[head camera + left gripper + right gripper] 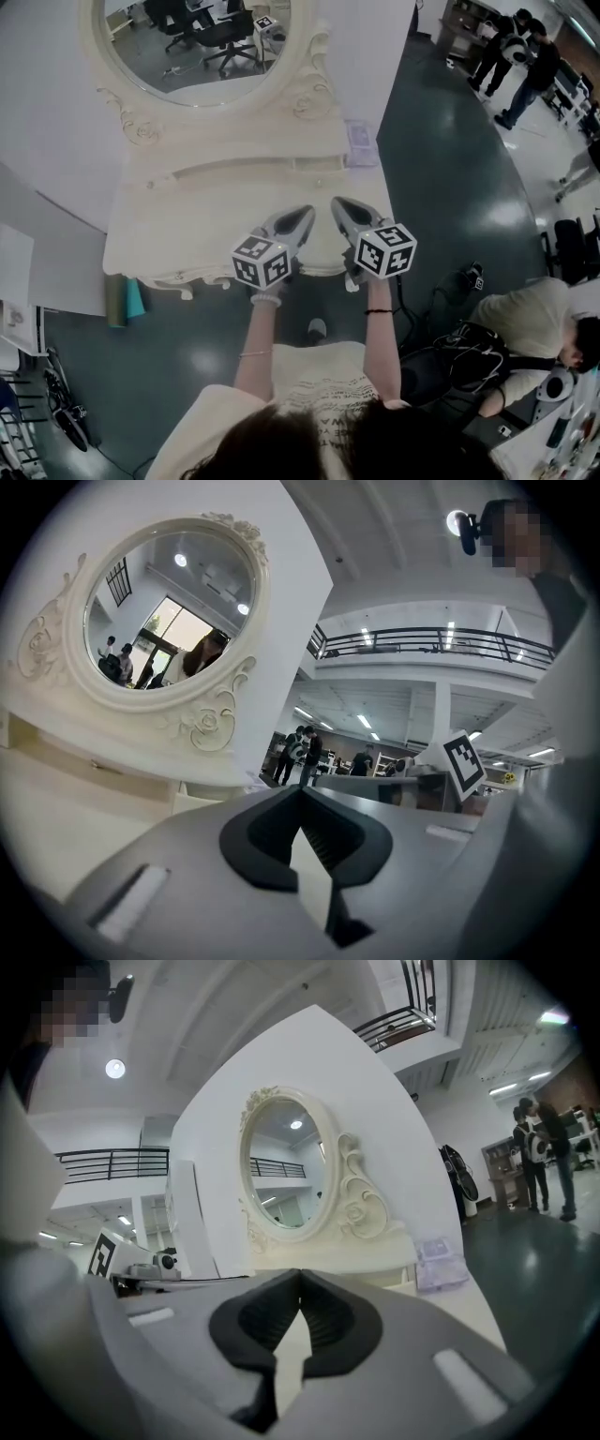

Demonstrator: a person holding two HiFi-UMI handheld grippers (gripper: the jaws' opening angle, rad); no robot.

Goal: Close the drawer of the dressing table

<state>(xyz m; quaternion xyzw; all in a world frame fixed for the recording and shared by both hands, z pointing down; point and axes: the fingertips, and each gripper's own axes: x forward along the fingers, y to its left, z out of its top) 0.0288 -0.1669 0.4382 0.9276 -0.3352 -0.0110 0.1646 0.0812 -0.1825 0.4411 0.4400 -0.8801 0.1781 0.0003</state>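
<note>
The cream dressing table (187, 216) stands against a white panel, with an oval mirror (187, 47) on top. My left gripper (306, 214) and right gripper (336, 204) hover side by side over the front middle of the tabletop and point toward the mirror. Both are shut with nothing between the jaws. In the left gripper view the left gripper (300, 789) faces the mirror (169, 611) at the left. The right gripper view has the right gripper (298, 1274) in front of the mirror (286, 1171). The front drawer is hidden below the tabletop edge and the grippers.
A pale purple box (361, 143) lies at the table's back right corner. A low shelf rail (253, 169) runs under the mirror. A person (525, 319) sits on the floor at the right among cables, and others stand far right. A teal roll (134, 300) leans at the table's left.
</note>
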